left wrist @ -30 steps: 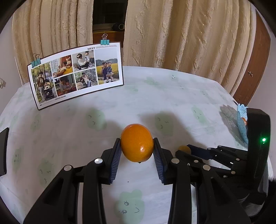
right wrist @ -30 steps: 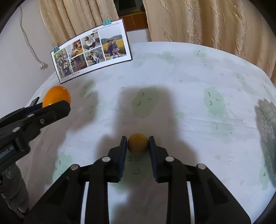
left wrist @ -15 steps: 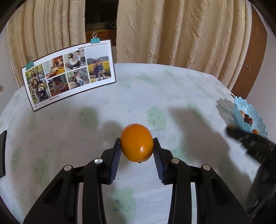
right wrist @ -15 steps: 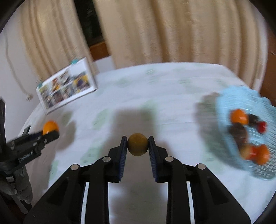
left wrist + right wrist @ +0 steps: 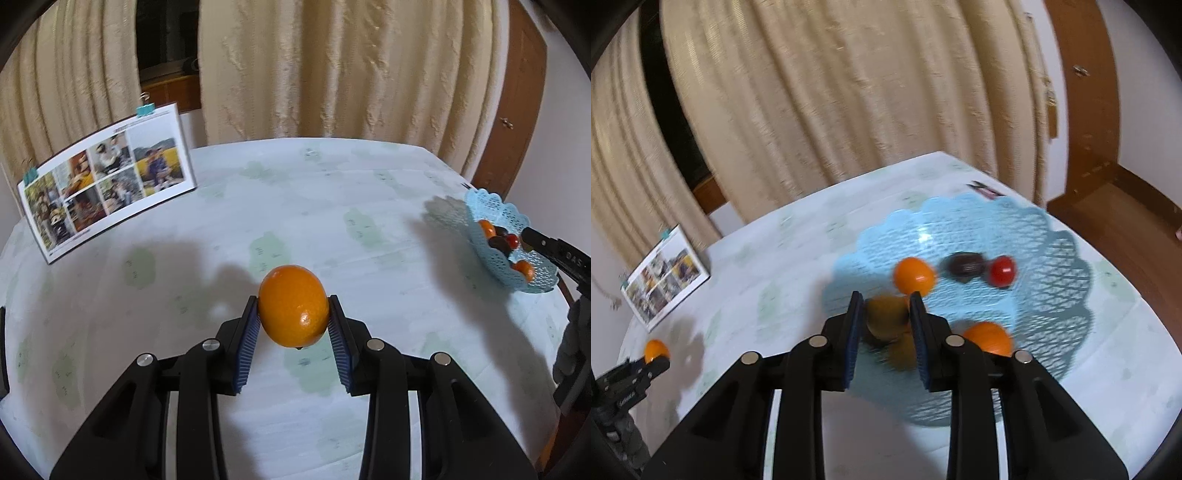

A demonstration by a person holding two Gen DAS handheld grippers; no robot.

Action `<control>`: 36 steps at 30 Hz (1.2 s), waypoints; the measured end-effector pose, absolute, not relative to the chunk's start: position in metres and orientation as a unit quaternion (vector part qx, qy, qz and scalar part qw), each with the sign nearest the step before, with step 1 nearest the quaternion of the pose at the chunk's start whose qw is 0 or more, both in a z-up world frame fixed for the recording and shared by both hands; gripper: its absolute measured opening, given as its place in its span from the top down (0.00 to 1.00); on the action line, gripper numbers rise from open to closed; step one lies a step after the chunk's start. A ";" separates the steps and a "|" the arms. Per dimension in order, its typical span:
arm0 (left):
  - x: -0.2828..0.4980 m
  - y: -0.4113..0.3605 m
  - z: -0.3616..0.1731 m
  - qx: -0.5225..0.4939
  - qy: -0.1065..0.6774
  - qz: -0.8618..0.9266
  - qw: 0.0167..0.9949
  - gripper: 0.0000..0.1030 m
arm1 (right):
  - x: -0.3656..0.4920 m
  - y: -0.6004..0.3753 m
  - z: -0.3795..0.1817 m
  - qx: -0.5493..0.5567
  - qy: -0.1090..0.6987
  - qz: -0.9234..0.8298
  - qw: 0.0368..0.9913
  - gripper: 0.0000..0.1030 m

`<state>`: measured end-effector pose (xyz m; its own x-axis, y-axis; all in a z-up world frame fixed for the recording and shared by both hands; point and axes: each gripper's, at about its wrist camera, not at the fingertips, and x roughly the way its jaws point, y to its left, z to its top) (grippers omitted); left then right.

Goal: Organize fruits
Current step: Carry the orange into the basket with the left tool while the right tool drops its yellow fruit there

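My left gripper is shut on an orange and holds it above the middle of the table. My right gripper is shut on a small brownish-yellow fruit and holds it over the near rim of the light blue lattice basket. The basket holds two small oranges, a dark brown fruit, a red fruit and another yellowish fruit under my right fingers. In the left wrist view the basket sits at the table's right edge with my right gripper reaching in.
A photo card with blue binder clips stands at the table's back left. The table has a pale green-patterned cloth. Cream curtains hang behind it. A wooden door is at the right.
My right gripper has swung right with its small fruit, from the middle of the table to over the basket. My left gripper has turned slightly right, holding the orange.
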<state>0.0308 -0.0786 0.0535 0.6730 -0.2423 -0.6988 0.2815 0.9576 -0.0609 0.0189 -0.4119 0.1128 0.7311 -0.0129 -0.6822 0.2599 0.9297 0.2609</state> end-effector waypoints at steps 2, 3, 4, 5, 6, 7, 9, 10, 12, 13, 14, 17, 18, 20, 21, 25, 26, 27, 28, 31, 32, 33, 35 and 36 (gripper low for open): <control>0.030 -0.088 0.056 0.031 0.376 -0.149 0.914 0.64 | 0.017 -0.421 0.112 0.181 0.354 -0.084 0.914 0.65; 0.029 -0.095 0.058 0.036 0.375 -0.154 0.913 0.64 | 0.015 -0.425 0.112 0.184 0.350 -0.091 0.914 0.62; 0.029 -0.100 0.060 0.039 0.374 -0.158 0.913 0.64 | 0.010 -0.432 0.112 0.186 0.343 -0.099 0.915 0.58; 0.029 -0.106 0.061 0.042 0.373 -0.162 0.912 0.64 | 0.007 -0.436 0.112 0.185 0.338 -0.108 0.916 0.57; 0.029 -0.112 0.063 0.045 0.373 -0.167 0.912 0.64 | 0.003 -0.440 0.111 0.184 0.334 -0.116 0.917 0.57; 0.029 -0.120 0.064 0.048 0.372 -0.173 0.911 0.64 | -0.002 -0.446 0.110 0.186 0.328 -0.128 0.917 0.57; 0.029 -0.134 0.067 0.051 0.372 -0.187 0.908 0.64 | -0.008 -0.452 0.109 0.186 0.319 -0.147 0.917 0.57; 0.029 -0.142 0.069 0.053 0.372 -0.196 0.906 0.64 | -0.014 -0.457 0.108 0.184 0.312 -0.162 0.918 0.57; 0.028 -0.161 0.072 0.057 0.372 -0.215 0.901 0.64 | -0.023 -0.464 0.106 0.181 0.299 -0.184 0.918 0.57; 0.028 -0.168 0.073 0.059 0.371 -0.222 0.900 0.64 | -0.029 -0.469 0.105 0.181 0.291 -0.197 0.919 0.57; 0.027 -0.178 0.075 0.062 0.370 -0.232 0.898 0.64 | -0.033 -0.473 0.104 0.182 0.284 -0.206 0.918 0.57; 0.025 -0.207 0.081 0.072 0.363 -0.259 0.892 0.64 | -0.042 -0.481 0.100 0.187 0.271 -0.227 0.916 0.57; 0.025 -0.221 0.083 0.078 0.359 -0.271 0.890 0.64 | -0.043 -0.482 0.099 0.187 0.268 -0.232 0.916 0.57; 0.025 -0.241 0.084 0.086 0.356 -0.287 0.885 0.64 | -0.046 -0.482 0.098 0.185 0.261 -0.237 0.917 0.57; 0.025 -0.249 0.083 0.088 0.355 -0.294 0.883 0.64 | -0.046 -0.480 0.099 0.181 0.257 -0.237 0.919 0.57; 0.029 -0.290 0.080 0.099 0.359 -0.325 0.870 0.64 | -0.048 -0.470 0.103 0.160 0.242 -0.239 0.927 0.48; 0.029 -0.296 0.080 0.101 0.359 -0.329 0.868 0.64 | -0.048 -0.469 0.103 0.159 0.238 -0.240 0.928 0.43; 0.029 -0.306 0.079 0.104 0.358 -0.338 0.864 0.64 | -0.048 -0.469 0.104 0.159 0.234 -0.241 0.928 0.43; 0.029 -0.313 0.079 0.105 0.357 -0.342 0.863 0.64 | -0.049 -0.469 0.104 0.160 0.232 -0.241 0.929 0.43; 0.031 -0.333 0.079 0.111 0.354 -0.354 0.858 0.63 | -0.048 -0.472 0.103 0.167 0.234 -0.240 0.927 0.42; 0.031 -0.337 0.080 0.111 0.351 -0.356 0.859 0.61 | -0.048 -0.473 0.103 0.170 0.234 -0.240 0.926 0.42; 0.032 -0.340 0.081 0.111 0.348 -0.357 0.860 0.47 | -0.049 -0.474 0.103 0.173 0.234 -0.241 0.926 0.42; 0.032 -0.338 0.085 0.104 0.338 -0.353 0.866 0.24 | -0.051 -0.476 0.103 0.180 0.231 -0.245 0.924 0.28; 0.033 -0.336 0.086 0.101 0.333 -0.351 0.869 0.22 | -0.052 -0.478 0.104 0.183 0.227 -0.248 0.924 0.26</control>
<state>0.0325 -0.3360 0.0859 0.5315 -0.5428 -0.6503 0.6779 0.7329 -0.0577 -0.0519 -0.4779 0.1040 0.7741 -0.3757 -0.5095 0.5416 0.8097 0.2258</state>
